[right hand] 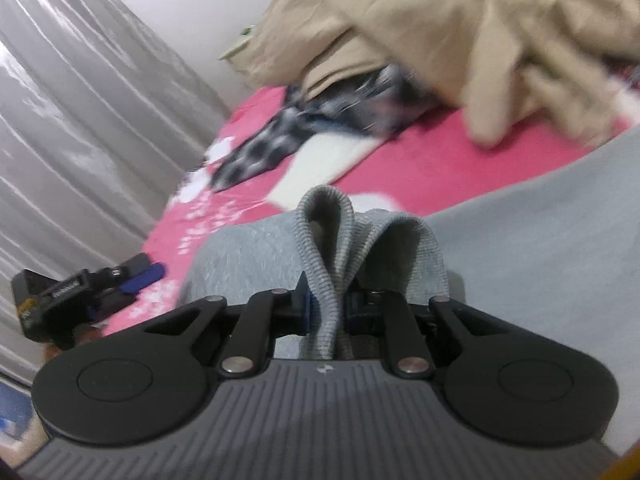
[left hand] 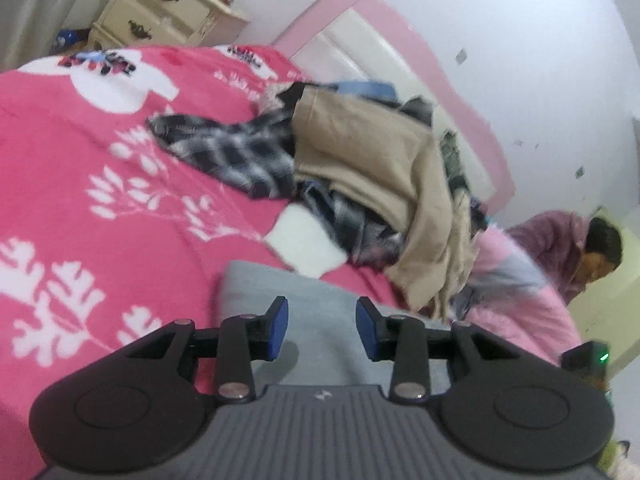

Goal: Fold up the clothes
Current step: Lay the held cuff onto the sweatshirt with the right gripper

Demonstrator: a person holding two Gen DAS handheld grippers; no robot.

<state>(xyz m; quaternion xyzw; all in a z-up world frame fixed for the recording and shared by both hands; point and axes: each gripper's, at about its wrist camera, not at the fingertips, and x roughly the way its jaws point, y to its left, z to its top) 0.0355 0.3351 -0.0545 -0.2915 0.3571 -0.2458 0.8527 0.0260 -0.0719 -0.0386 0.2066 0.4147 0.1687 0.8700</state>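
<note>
Grey clothing (left hand: 320, 320) lay on the bed, over the pink blanket (left hand: 100, 184) with white leaf shapes, in the left wrist view; the left tongs (left hand: 322, 330) hovered over this grey cloth with the two blue pads well apart, released, and nothing was between them; beyond the grey cloth lay a white piece of fabric (left hand: 306, 244); behind it a pile of clothes stood, with a beige garment (left hand: 372, 168) on top and a black-and-white checked garment (left hand: 232, 152) stretching out from under it to the left; a pink headboard (left hand: 400, 40) stood against the wall, and a cream nightstand (left hand: 164, 12) with dark handles was at the far side of the bed; a person in a mauve top (left hand: 560, 252) was at the right edge of this view.

In the right wrist view the right tongs (right hand: 326, 306) were clenched on a bunched ribbed edge of the grey clothing (right hand: 332, 248), which rose in folds between the pads; the rest of the grey cloth spread to the right and below; the beige garment (right hand: 420, 20) and the checked garment (right hand: 320, 120) lay further on the pink blanket (right hand: 432, 164), blurred; the left tongs (right hand: 132, 276) showed at the left, near a grey curtain (right hand: 80, 120).
</note>
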